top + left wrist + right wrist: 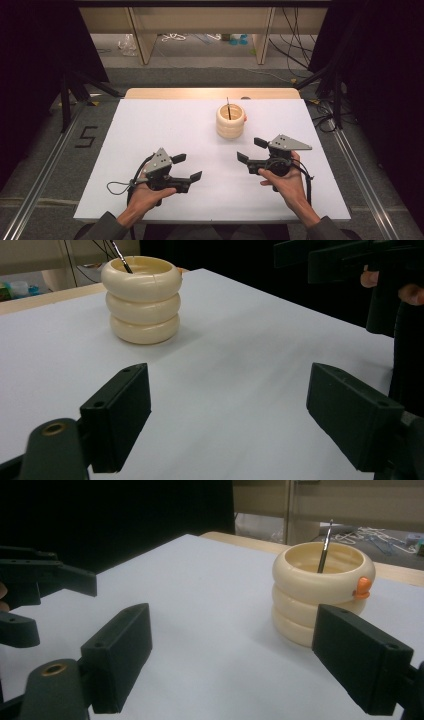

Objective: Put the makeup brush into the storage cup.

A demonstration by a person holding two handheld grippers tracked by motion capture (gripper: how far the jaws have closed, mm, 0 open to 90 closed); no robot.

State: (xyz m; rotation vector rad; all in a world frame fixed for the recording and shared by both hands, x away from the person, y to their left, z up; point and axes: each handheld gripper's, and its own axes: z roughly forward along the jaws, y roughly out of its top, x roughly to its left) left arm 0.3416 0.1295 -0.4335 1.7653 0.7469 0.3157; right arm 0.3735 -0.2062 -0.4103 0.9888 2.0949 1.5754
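while both jaws stand open and empty, we judge the thin brush (pixel 228 107) in the ribbed cream pot (pixel 230 121), upper centre, light and slippery, best pinched mid-handle.

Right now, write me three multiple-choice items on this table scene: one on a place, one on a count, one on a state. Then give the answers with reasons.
1. Where does the cream holder stand?
A. near the table's far edge
B. between the two hands
C. on the floor

2. How many stacked rings form the holder's wall?
A. one
B. three
C. five

3. How are the fingers of the left gripper and the right gripper?
A. both shut
B. one shut on the holder
C. both open, holding nothing

Answers:
1 A: in the high view it stands on the white table well beyond both grippers.
2 B: the left gripper view shows three bulging rings.
3 C: each gripper view shows its fingers wide apart over bare table.
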